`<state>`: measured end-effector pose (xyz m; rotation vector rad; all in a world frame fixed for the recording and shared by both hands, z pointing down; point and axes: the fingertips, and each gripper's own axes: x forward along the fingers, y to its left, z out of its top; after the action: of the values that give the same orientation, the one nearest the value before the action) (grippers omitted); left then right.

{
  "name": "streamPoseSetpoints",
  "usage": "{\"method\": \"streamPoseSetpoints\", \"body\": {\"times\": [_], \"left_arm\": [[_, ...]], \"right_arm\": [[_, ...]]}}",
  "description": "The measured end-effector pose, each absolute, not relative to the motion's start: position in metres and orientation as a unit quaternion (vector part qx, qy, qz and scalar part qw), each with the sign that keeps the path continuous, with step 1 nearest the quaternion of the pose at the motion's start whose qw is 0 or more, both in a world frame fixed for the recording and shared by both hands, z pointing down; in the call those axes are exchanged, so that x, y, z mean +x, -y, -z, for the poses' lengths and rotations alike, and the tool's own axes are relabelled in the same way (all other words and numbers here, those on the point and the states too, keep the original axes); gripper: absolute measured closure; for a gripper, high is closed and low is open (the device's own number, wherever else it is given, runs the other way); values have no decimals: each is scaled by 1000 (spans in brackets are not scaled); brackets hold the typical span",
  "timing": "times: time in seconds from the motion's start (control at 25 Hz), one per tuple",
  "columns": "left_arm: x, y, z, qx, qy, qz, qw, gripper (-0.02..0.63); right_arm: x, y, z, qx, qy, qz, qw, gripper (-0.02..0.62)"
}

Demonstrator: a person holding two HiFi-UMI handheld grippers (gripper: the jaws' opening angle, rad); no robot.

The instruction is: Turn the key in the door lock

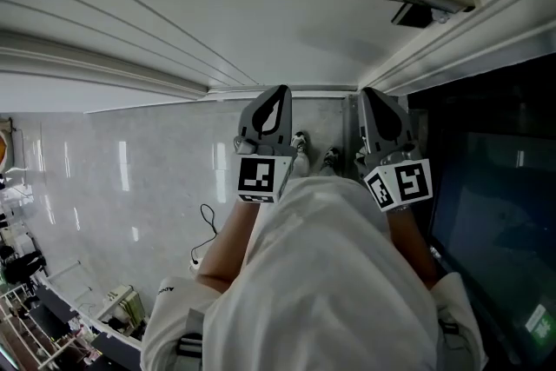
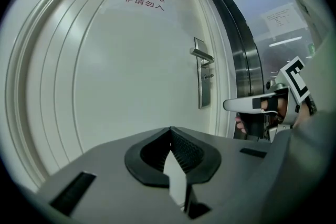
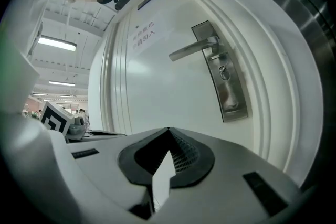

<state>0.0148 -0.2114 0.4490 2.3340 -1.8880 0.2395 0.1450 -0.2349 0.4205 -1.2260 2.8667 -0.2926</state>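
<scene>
A white panelled door fills both gripper views. The left gripper and the right gripper sit at the bottom centre of their own views. Each has its jaws pressed together with nothing between them, and both are clear of the door. In the right gripper view a steel lock plate stands right of centre, and its lever handle reaches toward the upper left. The round lock cylinder lies just below the handle, its slot too small to make out.
</scene>
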Motion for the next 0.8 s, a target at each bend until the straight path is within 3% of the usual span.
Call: {"method": "streamPoseSetpoints", "body": {"times": [0.8], "left_arm": [[41, 189, -455, 803, 591, -59, 54, 597]], "right_arm": [[142, 215, -444, -404, -910, 90, -40, 592]]}}
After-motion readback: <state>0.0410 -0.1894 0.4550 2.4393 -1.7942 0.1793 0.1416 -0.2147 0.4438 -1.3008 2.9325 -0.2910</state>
